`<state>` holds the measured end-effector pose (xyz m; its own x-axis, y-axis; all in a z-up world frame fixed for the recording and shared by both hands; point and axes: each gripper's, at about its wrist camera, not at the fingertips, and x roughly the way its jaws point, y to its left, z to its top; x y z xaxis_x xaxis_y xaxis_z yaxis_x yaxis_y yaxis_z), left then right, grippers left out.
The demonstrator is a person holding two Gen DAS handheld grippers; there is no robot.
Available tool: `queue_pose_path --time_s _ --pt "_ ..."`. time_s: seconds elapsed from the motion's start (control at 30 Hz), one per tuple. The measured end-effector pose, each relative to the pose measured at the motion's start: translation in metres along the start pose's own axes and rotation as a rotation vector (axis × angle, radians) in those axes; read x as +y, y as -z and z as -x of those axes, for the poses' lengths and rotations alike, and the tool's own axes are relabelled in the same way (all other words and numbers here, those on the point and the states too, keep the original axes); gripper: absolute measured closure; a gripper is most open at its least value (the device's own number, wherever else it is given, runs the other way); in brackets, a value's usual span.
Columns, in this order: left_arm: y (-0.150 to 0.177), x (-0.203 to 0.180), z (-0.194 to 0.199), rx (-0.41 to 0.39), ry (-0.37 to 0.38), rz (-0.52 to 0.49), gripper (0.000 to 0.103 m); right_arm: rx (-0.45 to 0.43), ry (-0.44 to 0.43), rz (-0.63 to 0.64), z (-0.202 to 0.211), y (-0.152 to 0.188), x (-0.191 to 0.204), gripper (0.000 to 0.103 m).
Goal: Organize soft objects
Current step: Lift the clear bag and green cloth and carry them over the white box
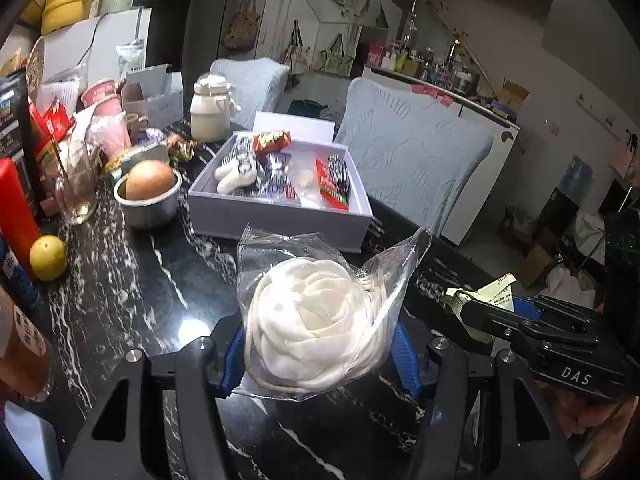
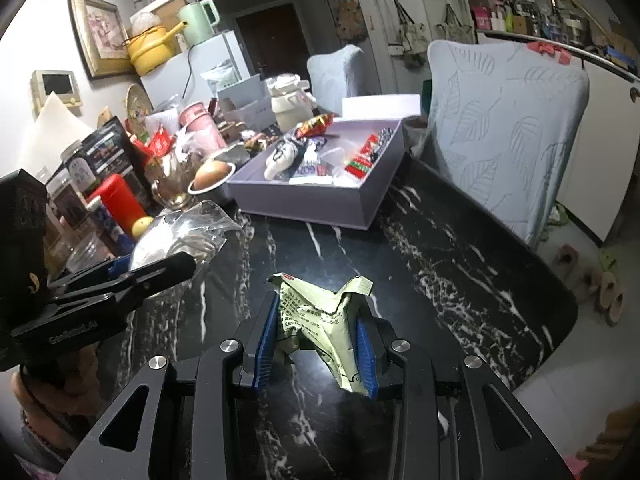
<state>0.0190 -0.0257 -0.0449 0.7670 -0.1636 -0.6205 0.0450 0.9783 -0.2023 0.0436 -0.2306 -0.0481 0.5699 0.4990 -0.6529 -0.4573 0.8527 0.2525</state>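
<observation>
My left gripper (image 1: 318, 354) is shut on a clear plastic bag (image 1: 320, 320) with a coiled white soft thing inside, held above the black marble table (image 1: 132, 288). My right gripper (image 2: 316, 344) is shut on a crumpled pale green packet (image 2: 320, 320), also off the table. A lilac open box (image 1: 280, 220) stands ahead, beyond both held things, with a white plush, snack packets and other small items in it. The right gripper and its packet (image 1: 492, 292) show at the right of the left wrist view. The left gripper with its bag (image 2: 180, 236) shows at the left of the right wrist view.
Clutter lines the table's left side: a steel bowl (image 1: 148, 204) with an onion, a yellow fruit (image 1: 48, 258), a red bottle (image 1: 14, 208), jars and packets. Two pale blue covered chairs (image 1: 412, 152) stand behind the box. A person's hand (image 2: 48, 392) grips the left tool.
</observation>
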Motion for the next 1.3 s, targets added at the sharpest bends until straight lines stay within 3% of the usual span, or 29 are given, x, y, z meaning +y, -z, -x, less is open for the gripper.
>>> queue_pose_path --time_s 0.73,1.3 --pt "-0.094 -0.005 0.008 -0.158 -0.029 -0.070 0.043 -0.125 -0.017 0.041 0.010 -0.083 0.004 0.068" --pt "-0.161 0.003 -0.032 -0.226 -0.063 -0.139 0.043 -0.189 -0.002 0.084 -0.009 -0.158 -0.010 0.068"
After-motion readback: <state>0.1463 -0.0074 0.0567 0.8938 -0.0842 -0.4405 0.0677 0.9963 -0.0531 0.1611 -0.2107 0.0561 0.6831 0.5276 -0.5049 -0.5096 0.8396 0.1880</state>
